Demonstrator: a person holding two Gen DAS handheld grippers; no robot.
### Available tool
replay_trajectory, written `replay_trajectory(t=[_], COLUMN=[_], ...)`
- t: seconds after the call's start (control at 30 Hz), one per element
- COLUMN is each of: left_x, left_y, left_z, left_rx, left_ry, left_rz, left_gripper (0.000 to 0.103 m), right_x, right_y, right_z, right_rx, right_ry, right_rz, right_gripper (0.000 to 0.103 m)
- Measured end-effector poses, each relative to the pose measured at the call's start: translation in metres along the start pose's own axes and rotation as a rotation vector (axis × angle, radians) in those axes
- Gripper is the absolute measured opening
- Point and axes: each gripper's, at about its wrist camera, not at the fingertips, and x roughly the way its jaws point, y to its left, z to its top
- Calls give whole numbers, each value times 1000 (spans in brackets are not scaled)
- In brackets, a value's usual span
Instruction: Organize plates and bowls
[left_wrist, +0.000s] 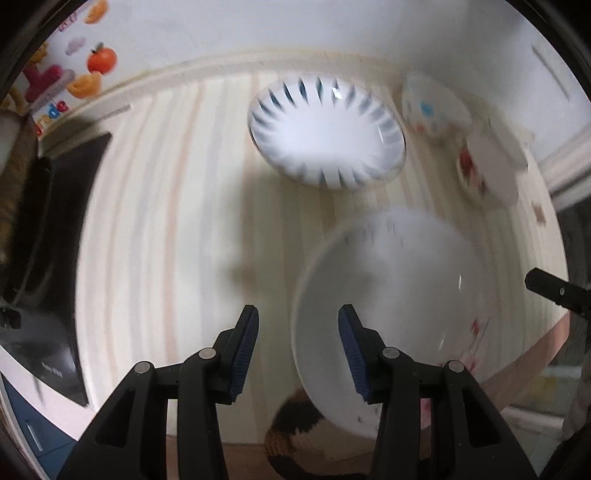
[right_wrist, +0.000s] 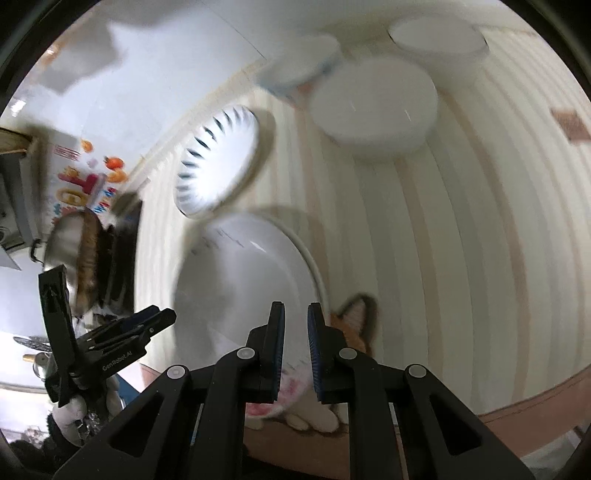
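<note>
A large white bowl (left_wrist: 399, 295) with small pink flowers on its outside hangs tilted over the near edge of the striped table (left_wrist: 166, 221). In the right wrist view this white bowl (right_wrist: 240, 288) fills the middle, and my right gripper (right_wrist: 296, 328) is shut on its near rim, which shows between the narrow jaws. My left gripper (left_wrist: 298, 347) stands open astride the bowl's left rim, one finger inside and one outside, with table showing beside the outer pad. My left gripper (right_wrist: 162, 317) also shows at the bowl's left side.
A blue-striped white dish (left_wrist: 325, 133) sits at the back of the table, with a small patterned bowl (left_wrist: 432, 107) and a white bowl with red marks (left_wrist: 491, 170) to its right. A black flat appliance (left_wrist: 55, 240) lies left. A cat-shaped plush (right_wrist: 354, 321) sits below the table edge.
</note>
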Motion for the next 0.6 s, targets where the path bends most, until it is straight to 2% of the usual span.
replay_trajectory(t=[0.03, 0.13, 0.17, 0.23, 0.37, 0.53, 0.6], left_x=[-2, 1, 7, 20, 67, 106, 114], left_y=[5, 24, 30, 41, 56, 61, 61], left_z=[11, 42, 58, 84, 131, 161, 168], left_rx=[-13, -56, -64, -69, -80, -48, -34], left_ry=[-6, -32, -37, -32, 27, 84, 93], left_rz=[-10, -18, -12, 0, -7, -17, -34], left_gripper=[43, 43, 43, 43, 43, 42, 37], right_x=[-5, -4, 1, 17, 65, 117, 128], right_y=[6, 28, 35, 47, 60, 61, 63], right_z=[7, 39, 52, 77, 128, 172, 178], right_rx=[-13, -46, -57, -78, -97, -88, -103], right_ry=[-12, -38, -46, -52, -36, -1, 0], right_rz=[4, 32, 28, 11, -33, -70, -92], right_gripper=[19, 36, 38, 38, 38, 37, 34])
